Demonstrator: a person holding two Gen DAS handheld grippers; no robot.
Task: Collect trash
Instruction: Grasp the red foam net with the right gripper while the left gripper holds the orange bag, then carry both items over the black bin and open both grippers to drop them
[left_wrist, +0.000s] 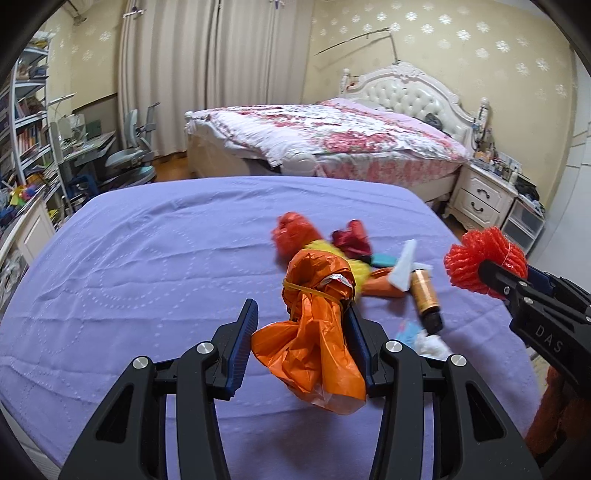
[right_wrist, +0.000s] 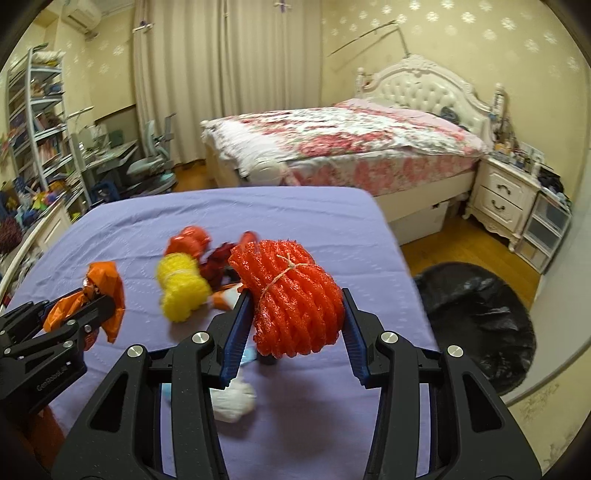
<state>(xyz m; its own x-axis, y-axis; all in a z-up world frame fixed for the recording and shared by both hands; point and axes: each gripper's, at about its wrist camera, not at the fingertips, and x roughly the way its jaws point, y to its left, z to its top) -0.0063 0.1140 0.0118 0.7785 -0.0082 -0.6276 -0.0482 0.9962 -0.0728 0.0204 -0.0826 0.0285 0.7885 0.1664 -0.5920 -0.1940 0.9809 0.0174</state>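
1. Right hand-held gripper (right_wrist: 291, 325) clamping red foam-net bundle (right_wrist: 295, 299) above desk (right_wrist: 314, 221);
2. Left hand-held gripper (left_wrist: 301, 343) gaping around orange bag (left_wrist: 314, 332), grip uncertain;
3. Advising steady carrying toward black trash bag (right_wrist: 476, 317) on floor.

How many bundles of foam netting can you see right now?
2. A red foam net bundle is between the right gripper's fingers, and a yellow foam net bundle lies on the purple table in the trash pile. Others may be hidden underneath.
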